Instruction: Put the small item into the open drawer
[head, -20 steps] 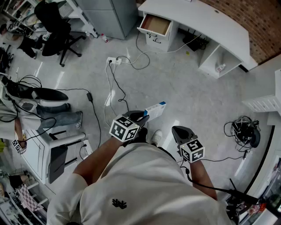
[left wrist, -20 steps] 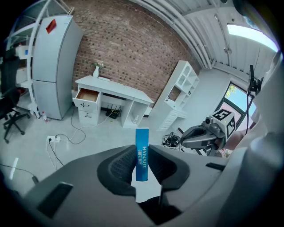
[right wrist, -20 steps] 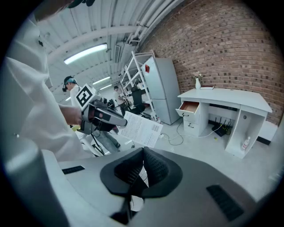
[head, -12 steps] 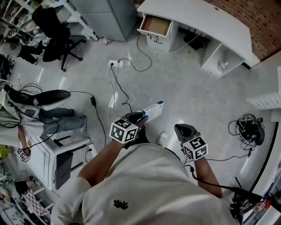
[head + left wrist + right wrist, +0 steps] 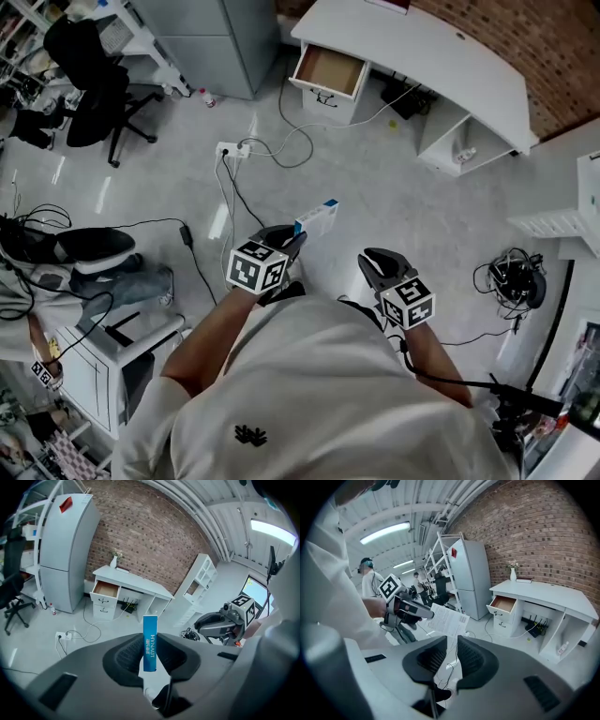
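Note:
My left gripper point(image 5: 287, 240) is shut on a small blue and white box point(image 5: 316, 217), which sticks out forward past the jaws. In the left gripper view the box point(image 5: 150, 641) stands upright between the pads, held at waist height above the floor. The open drawer point(image 5: 330, 70) is at the top of a white drawer unit under the curved white desk point(image 5: 441, 52), well ahead of both grippers; it looks empty point(image 5: 106, 589). My right gripper point(image 5: 373, 264) is open with nothing between its jaws point(image 5: 451, 660), level with the left one and to its right.
A power strip point(image 5: 230, 148) and loose cables lie on the grey floor between me and the desk. A grey cabinet point(image 5: 202, 37) stands left of the desk, an office chair point(image 5: 84, 70) farther left. A cable bundle point(image 5: 516, 277) lies at right.
The whole view has shifted as I walk: the desk and drawer sit a little lower and nearer. Both grippers keep their pose and the box stays in the left one.

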